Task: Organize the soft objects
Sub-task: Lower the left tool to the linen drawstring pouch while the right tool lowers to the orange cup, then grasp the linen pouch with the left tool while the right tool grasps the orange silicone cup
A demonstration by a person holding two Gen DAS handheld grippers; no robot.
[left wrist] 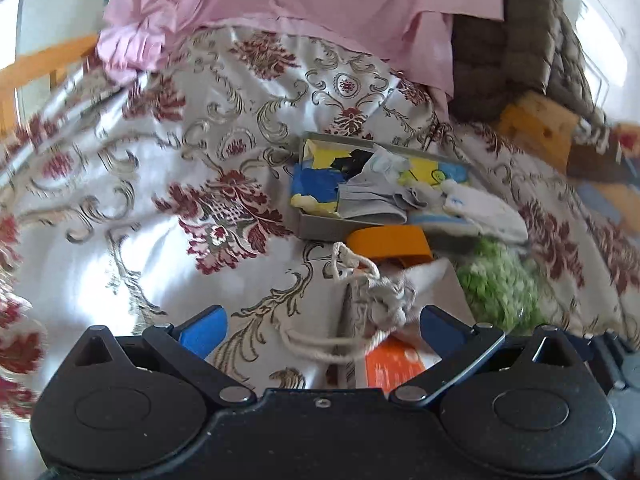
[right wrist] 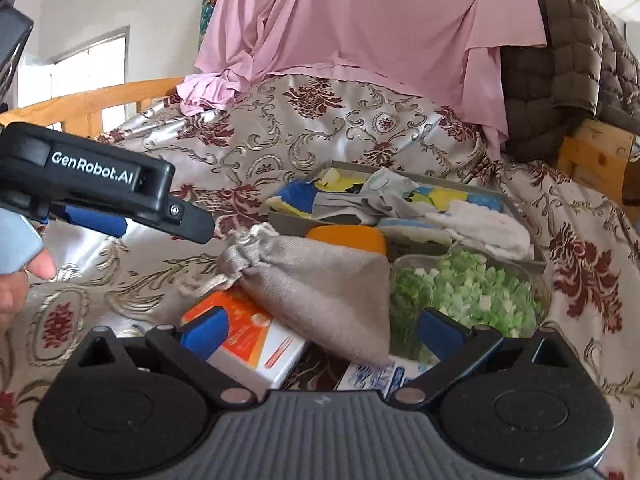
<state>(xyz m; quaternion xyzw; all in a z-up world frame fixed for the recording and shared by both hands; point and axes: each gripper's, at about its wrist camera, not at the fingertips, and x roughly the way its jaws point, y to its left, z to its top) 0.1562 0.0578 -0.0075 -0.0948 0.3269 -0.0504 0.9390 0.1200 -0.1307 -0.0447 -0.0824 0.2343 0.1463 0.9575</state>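
A grey drawstring pouch [right wrist: 320, 284] lies on the floral bedspread [right wrist: 280, 132], over an orange-and-white box [right wrist: 244, 332]. It also shows in the left wrist view [left wrist: 384, 304], just ahead of my open left gripper [left wrist: 322, 326]. My right gripper [right wrist: 322, 332] is open, its jaws spread around the pouch's lower end without gripping. A grey tray [right wrist: 280, 216] behind holds folded cloths and socks [right wrist: 480, 224]; it also shows in the left wrist view [left wrist: 316, 228]. A clear bag of green-and-white foam bits [right wrist: 468, 292] lies right of the pouch. The left gripper's body [right wrist: 92, 184] shows at left.
A pink sheet [right wrist: 360, 20] hangs at the back, with a brown quilted blanket [right wrist: 560, 60] to its right. An orange object [right wrist: 348, 238] lies by the tray. Wooden bed rails [right wrist: 100, 100] border the bed. A printed packet [right wrist: 372, 374] lies under the pouch.
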